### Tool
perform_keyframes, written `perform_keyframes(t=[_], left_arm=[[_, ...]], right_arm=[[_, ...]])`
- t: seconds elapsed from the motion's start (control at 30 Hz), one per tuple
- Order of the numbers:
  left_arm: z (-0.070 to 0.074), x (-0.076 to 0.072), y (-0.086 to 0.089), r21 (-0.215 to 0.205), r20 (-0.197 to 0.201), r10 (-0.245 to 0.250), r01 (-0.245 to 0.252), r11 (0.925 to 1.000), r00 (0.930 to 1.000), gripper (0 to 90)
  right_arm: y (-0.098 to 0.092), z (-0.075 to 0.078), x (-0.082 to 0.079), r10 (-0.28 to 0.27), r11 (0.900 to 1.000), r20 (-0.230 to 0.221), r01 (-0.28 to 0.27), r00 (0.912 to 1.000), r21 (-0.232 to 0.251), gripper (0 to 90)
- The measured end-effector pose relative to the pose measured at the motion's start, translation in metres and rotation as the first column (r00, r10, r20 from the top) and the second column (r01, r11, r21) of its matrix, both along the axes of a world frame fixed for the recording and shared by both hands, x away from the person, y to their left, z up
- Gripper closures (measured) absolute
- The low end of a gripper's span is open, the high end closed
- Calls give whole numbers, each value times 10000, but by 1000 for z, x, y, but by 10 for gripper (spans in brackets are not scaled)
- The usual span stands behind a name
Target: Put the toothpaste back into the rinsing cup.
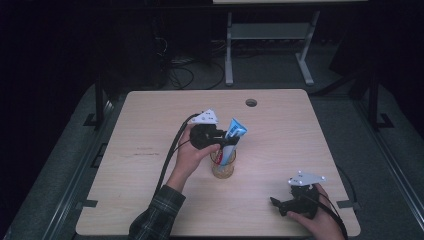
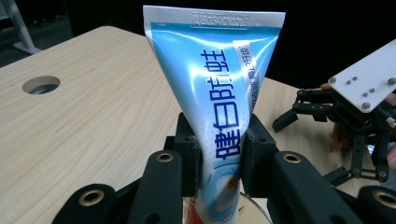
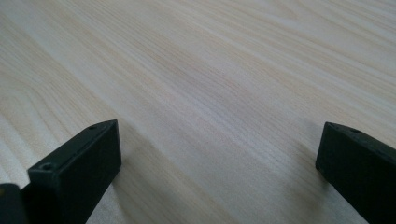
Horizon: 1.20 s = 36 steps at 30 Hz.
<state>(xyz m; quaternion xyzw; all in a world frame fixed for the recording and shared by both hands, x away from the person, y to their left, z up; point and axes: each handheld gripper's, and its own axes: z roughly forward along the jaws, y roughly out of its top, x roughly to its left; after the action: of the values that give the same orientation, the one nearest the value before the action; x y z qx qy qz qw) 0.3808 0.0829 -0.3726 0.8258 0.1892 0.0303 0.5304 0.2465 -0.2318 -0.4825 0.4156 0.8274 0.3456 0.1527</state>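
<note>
Left gripper [image 2: 219,154] clamps blue plastic toothpaste tube [image 2: 217,93] standing in clear glass cup [image 1: 223,164], seemingly mid-insertion; next: release. Right gripper [image 3: 219,158] gapes, 2 jaws empty.

A dim lab or office workspace. A pale wooden desk [image 1: 150,200] with a round cable hole [image 1: 251,103] stands on grey carpet [image 1: 65,165]. Behind it, loose cables [image 1: 182,75] trail beneath a white metal-legged table frame [image 1: 229,55].

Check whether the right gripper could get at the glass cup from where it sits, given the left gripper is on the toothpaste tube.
Probably yes. The right gripper rests open on the table, with bare wood between it and the glass cup. The left gripper clamps the toothpaste tube above the rim, crowding only the top.
</note>
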Motion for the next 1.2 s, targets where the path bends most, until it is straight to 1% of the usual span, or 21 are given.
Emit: perform_keyframes(t=[0.17,0.3,0.57,0.6,0.7,0.8,0.87,0.97,1.0,1.03,1.07,1.13,1.17,1.2], left_arm=[[-2,-2,2,101,28,12,-13,9999,10000,714],[-3,-3,3,129,-22,57,-57,9999,10000,711],[-3,-2,4,165,15,12,-12,9999,10000,696],[-3,-2,4,97,16,30,-30,9999,10000,685],[-1,-2,5,57,33,110,-110,9999,9999,621],[-1,-1,6,202,-26,189,-189,9996,9998,536],[-1,0,7,240,34,215,-216,9995,9998,491],[-1,0,7,263,-121,492,-488,9985,9987,380],[0,0,8,395,-134,599,-593,9975,9981,326],[0,0,9,450,-185,625,-616,9971,9979,291],[1,0,10,402,-227,630,-620,9973,9978,284],[2,-1,12,423,-189,661,-652,9970,9976,251],[3,-2,13,489,-155,651,-643,9967,9978,251],[4,-2,14,511,-64,739,-735,9960,9972,244]], right_arm=[[0,0,0,-1,10000,3,1,10000,-1,0],[0,0,0,-1,10000,1,1,10000,0,0],[0,0,0,1,10000,3,-1,10000,-2,0],[0,0,0,1,10000,6,-1,10000,-3,0],[0,0,0,2,10000,3,-2,10000,-2,0],[0,0,0,1,10000,5,-1,10000,-3,0],[0,0,0,2,10000,6,-2,10000,-4,0],[0,0,0,3,10000,7,-3,10000,-3,0],[0,0,0,3,10000,5,-3,10000,-2,0],[0,0,0,2,10000,6,-2,10000,-3,0],[0,0,0,2,10000,6,-2,10000,-2,0],[0,0,0,1,10000,5,-1,10000,-1,0],[0,0,0,2,10000,7,-2,10000,-2,0],[0,0,0,3,10000,6,-3,10000,-1,0]])
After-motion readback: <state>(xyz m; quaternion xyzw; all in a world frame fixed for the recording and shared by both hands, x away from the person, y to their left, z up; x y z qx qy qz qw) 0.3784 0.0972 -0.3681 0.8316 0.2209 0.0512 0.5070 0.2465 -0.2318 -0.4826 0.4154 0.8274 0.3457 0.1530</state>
